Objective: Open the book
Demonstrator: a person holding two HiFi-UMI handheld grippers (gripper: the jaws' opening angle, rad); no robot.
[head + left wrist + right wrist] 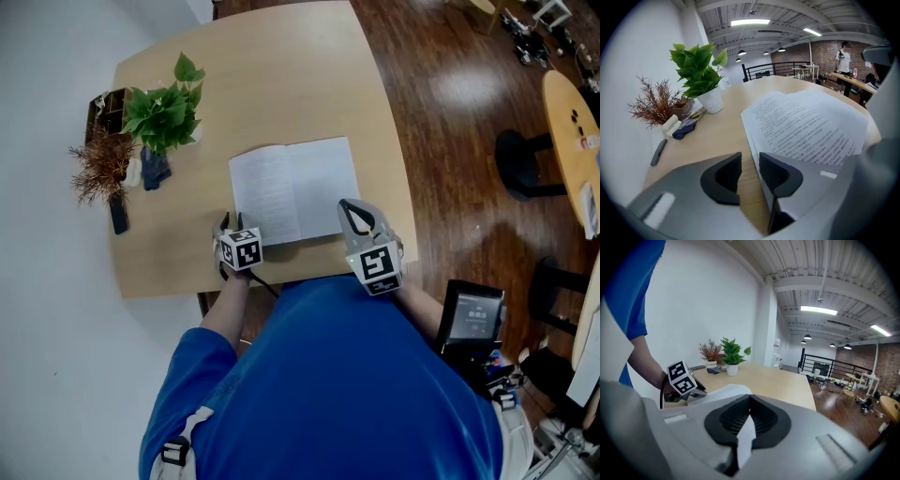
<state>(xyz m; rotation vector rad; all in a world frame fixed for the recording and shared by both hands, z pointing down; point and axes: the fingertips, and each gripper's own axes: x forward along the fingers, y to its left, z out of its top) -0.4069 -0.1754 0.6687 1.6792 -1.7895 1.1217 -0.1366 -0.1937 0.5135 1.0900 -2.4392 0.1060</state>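
Blue shirt [337,375] fills the 6 o'clock foreground; beyond it the book [295,187] lies open on the table [281,75]. Left gripper [750,171] at the book's 7 o'clock corner: jaws narrowly apart, gripping nothing; right gripper [749,416] at 5 o'clock: jaws clamped on a page [746,439].

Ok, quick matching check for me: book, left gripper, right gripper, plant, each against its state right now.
Things:
1 book
2 left gripper
3 right gripper
4 plant

States:
A jaws shut on a page
B stands at the far left of the table
C lies open on the table
D jaws apart, nothing between them

Pairs: 1-C, 2-D, 3-A, 4-B
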